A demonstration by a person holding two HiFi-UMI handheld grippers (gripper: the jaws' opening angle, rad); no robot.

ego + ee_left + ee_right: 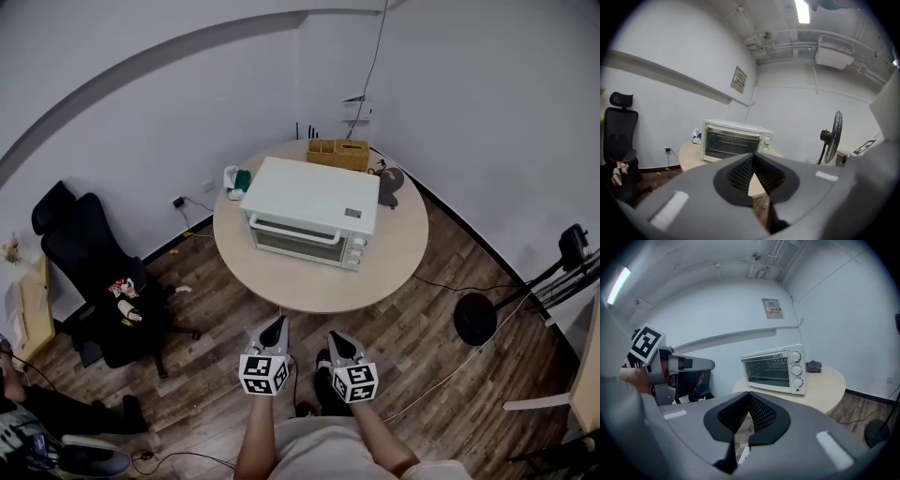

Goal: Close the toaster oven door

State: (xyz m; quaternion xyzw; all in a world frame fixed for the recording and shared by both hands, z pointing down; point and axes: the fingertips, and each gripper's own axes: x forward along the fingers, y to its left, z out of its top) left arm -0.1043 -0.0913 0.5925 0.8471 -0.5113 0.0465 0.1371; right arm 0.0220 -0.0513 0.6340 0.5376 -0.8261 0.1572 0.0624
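Note:
A white toaster oven [309,211] stands on the round wooden table [319,286], its glass door upright against the body with the handle along the top. The left gripper view shows the oven [733,140] from the front, and in the right gripper view the oven [773,371] has three knobs on its right side. My left gripper [278,322] and right gripper [337,336] hover side by side over the floor, short of the table's near edge. The left gripper [753,157] and the right gripper [749,394] are both shut with nothing between the jaws.
A wicker basket [339,153] and a dark cloth [389,180] lie behind the oven. A black office chair [94,272] stands to the left. A standing fan [475,319] is to the right of the table, with cables on the wooden floor.

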